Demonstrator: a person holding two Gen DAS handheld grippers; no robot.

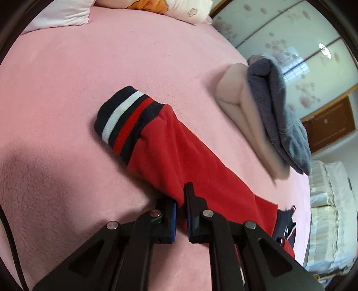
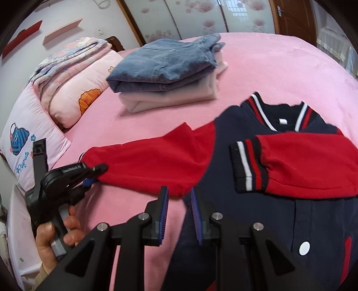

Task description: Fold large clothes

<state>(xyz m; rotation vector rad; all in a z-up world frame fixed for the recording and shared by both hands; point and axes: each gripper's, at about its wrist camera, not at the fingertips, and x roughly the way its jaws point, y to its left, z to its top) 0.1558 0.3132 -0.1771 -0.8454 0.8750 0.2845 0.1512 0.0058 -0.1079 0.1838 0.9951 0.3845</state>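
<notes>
A navy jacket [image 2: 257, 212] with red sleeves lies flat on the pink bed. Its right sleeve [image 2: 308, 163] is folded across the chest, striped cuff [image 2: 248, 165] inward. Its left sleeve [image 2: 145, 163] stretches out to the side. My left gripper [image 1: 181, 201] is shut on the edge of that red sleeve [image 1: 179, 154], near its striped cuff [image 1: 127, 120]; it also shows in the right wrist view [image 2: 96, 174]. My right gripper [image 2: 177, 197] is open, hovering just above the sleeve's lower edge by the jacket's side.
A folded stack of jeans [image 2: 165, 65] on a pale garment [image 2: 170, 96] sits further up the bed, also in the left wrist view [image 1: 279, 116]. Pillows and quilts [image 2: 67, 89] lie at the head. A wardrobe [image 2: 201, 15] and door [image 2: 293, 15] stand beyond.
</notes>
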